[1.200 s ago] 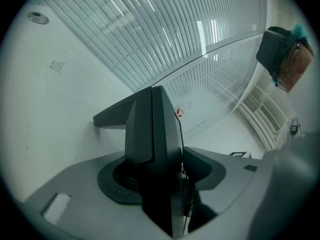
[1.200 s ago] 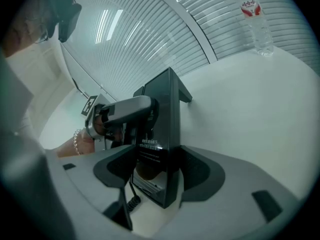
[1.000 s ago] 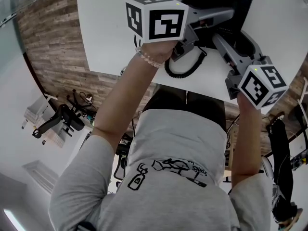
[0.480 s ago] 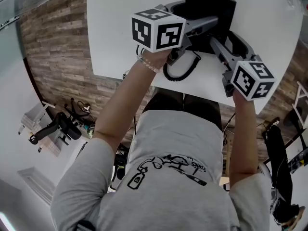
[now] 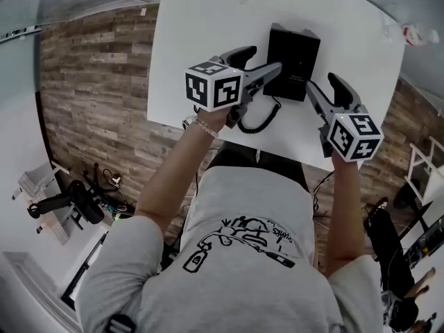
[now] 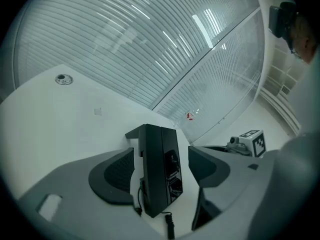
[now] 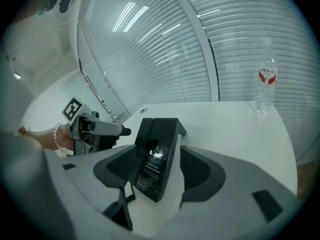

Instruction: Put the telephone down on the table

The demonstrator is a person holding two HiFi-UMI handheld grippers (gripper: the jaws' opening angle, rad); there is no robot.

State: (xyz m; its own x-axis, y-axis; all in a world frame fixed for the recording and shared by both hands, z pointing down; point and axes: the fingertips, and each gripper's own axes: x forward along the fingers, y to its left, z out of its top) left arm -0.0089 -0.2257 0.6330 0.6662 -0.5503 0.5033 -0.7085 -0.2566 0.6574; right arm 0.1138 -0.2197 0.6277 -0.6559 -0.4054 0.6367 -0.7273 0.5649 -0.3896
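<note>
Head view first. What takes up most of it?
– The white table (image 5: 208, 40). It runs across the top, with the person bent over its near edge.
– And the telephone?
– The black desk telephone (image 5: 293, 57) rests on the table a little way in from that near edge, between the two tools. Nothing is holding it.
– You're sure about the left gripper (image 5: 264, 57)?
– Yes. Its jaws have just been opening and they stand wide apart. In the left gripper view the phone sits in the gap between them, but a strip of white tabletop shows on each side, so neither pad touches it.
– The right gripper (image 5: 320, 80)?
– Much the same. Its jaws are spread, and in the right gripper view the phone lies between the two dark pads with table showing on both sides. It grips nothing. In the head view it hangs just beside the phone's right edge.
– Anything else on the table?
– A clear water bottle (image 7: 265, 79) with a red label stands upright, well apart from the phone, towards the far right corner.
– Smaller things?
– The phone's black coiled cord (image 5: 260, 123) loops over the table's near edge, below the left gripper. There's a beaded bracelet (image 5: 205, 127) on the left wrist, and a small round cap (image 6: 62, 79) is set into the tabletop far back.
</note>
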